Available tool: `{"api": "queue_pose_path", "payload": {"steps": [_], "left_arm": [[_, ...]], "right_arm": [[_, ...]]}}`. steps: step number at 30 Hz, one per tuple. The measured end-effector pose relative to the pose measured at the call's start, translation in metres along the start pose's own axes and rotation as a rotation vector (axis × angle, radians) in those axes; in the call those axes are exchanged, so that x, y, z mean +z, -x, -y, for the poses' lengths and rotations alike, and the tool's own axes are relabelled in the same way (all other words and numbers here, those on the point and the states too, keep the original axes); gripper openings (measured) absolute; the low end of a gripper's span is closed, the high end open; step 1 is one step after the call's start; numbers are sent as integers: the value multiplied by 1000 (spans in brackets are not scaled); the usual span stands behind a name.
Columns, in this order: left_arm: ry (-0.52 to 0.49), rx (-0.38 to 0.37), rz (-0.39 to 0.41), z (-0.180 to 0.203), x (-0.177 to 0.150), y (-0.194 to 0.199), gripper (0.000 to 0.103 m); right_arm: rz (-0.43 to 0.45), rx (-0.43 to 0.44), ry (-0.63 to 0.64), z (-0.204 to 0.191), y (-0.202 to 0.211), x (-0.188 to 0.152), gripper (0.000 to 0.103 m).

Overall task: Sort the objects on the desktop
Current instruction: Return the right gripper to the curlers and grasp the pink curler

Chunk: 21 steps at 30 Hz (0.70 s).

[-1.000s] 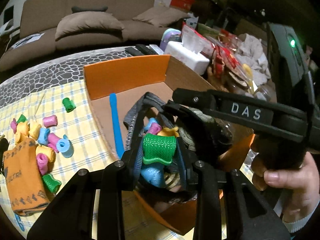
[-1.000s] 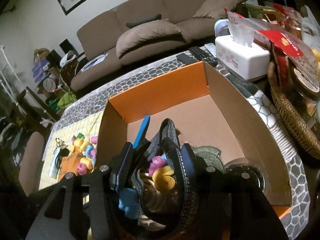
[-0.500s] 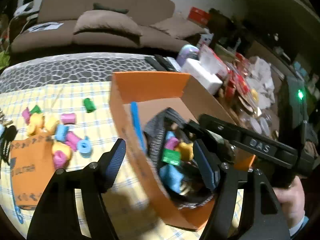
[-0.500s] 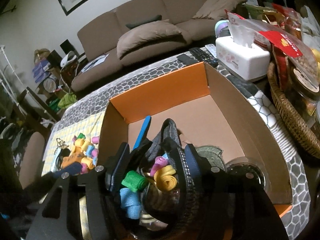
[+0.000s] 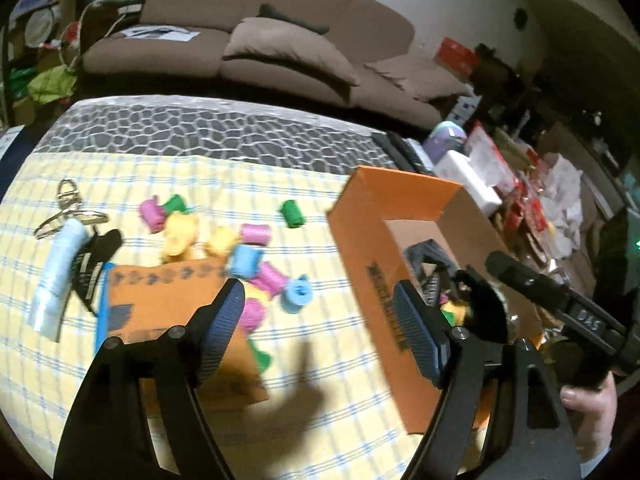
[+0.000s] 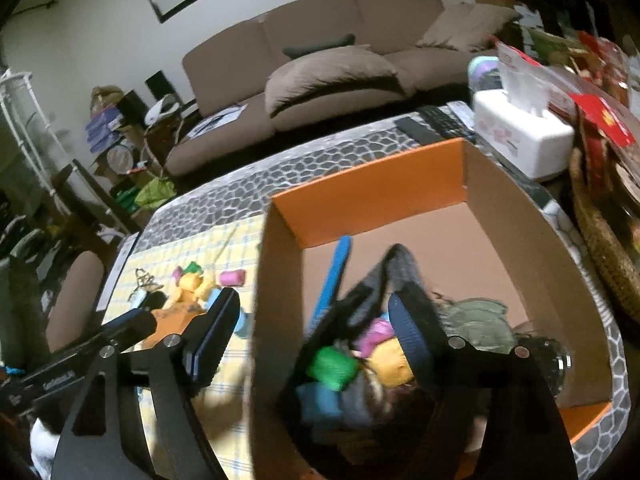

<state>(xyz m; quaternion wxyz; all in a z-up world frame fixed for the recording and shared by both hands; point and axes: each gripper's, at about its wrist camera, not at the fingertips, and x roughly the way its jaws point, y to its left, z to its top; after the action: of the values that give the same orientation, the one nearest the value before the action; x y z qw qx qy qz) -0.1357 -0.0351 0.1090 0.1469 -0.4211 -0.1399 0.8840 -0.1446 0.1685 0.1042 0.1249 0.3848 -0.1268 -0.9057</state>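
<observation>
My left gripper (image 5: 320, 332) hangs over the yellow checked cloth with its jaws opening and nothing between them. Several coloured rollers (image 5: 256, 256) lie scattered on the cloth ahead of it, beside an orange packet (image 5: 168, 300). To the right stands the orange cardboard box (image 5: 400, 184). In it a grey pouch (image 6: 404, 268) holds a green roller (image 6: 332, 368), a yellow one (image 6: 388, 364) and a pink one (image 6: 376, 332). My right gripper (image 6: 316, 336) is over the box's left wall, jaws opening, pads pressing on nothing. The left gripper's body (image 6: 132, 324) shows at lower left.
Keys (image 5: 68, 208) and a pale blue tube (image 5: 60, 268) lie at the cloth's left. A blue strip (image 6: 336, 272) and a glass jar (image 6: 548, 360) are in the box. Behind it are a tissue box (image 6: 524, 140), remotes (image 6: 432, 124) and a wicker basket (image 6: 600, 232).
My left gripper let the green roller go into the pouch, opened and swung left out of the box over the cloth. My right gripper opened wider and rose a little.
</observation>
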Motion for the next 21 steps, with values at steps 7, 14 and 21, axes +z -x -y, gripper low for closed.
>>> {"api": "queue_pose_path", "payload": {"steps": [7,14,21], "left_arm": [[-15,44,1,-18,0,12,74],[5,71,-7,-43,1,19,74],[51,89,7,-73,6,32,74]], "right_arm": [[7,51,51,-38,-10,1,79],[-22,83,111,-79,-32,-5,79],[-79,97,127,-104,-61,-16,67]]}}
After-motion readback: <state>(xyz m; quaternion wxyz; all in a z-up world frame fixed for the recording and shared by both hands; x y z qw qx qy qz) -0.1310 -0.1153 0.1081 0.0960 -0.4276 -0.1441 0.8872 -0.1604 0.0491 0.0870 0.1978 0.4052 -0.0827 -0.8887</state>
